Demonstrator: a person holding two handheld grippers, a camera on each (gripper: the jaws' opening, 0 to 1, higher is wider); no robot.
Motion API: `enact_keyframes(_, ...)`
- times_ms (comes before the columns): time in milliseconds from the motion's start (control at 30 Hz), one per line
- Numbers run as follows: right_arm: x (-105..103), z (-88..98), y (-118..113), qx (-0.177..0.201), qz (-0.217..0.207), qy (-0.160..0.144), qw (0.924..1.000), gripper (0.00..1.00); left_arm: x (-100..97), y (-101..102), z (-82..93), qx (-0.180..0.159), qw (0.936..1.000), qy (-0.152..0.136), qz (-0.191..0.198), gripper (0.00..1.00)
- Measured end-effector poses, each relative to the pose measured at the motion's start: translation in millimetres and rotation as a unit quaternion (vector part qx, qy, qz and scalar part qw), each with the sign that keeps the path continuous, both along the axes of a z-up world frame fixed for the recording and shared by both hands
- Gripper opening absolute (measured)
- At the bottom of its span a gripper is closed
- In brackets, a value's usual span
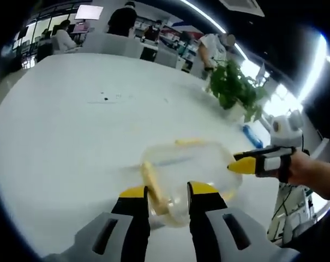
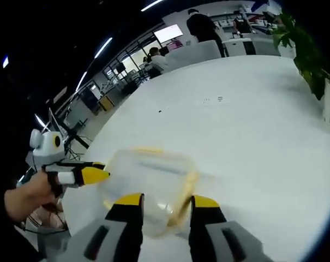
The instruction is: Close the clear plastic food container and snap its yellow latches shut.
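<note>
We find the clear plastic container (image 1: 189, 172) resting on the white table (image 1: 72, 125), just ahead of both grippers. Its lid appears to be down on the body, though blur keeps us from confirming the seal. We see nothing inside it. One yellow latch (image 1: 153, 185) runs along the edge between the jaws of the left gripper (image 1: 169, 194), which stand apart astride that edge without visibly clamping it. In the right gripper view, the right gripper (image 2: 166, 204) likewise stands released, its jaws straddling the container (image 2: 148, 183) beside a yellow latch (image 2: 182, 202). A potted plant (image 1: 235, 87) stands well beyond.
</note>
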State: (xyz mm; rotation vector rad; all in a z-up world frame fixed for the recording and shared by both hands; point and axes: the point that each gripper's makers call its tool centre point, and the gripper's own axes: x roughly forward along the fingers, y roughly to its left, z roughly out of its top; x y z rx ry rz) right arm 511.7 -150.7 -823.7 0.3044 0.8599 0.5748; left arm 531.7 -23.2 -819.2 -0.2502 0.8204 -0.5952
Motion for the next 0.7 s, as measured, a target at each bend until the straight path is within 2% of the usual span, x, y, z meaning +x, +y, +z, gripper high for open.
enact_keyframes(700,51,-0.7,17,0.008,0.003,-0.012,0.9999,0.30,43.9,19,2.4,0.007,0.9994,-0.009,0.032,0.25)
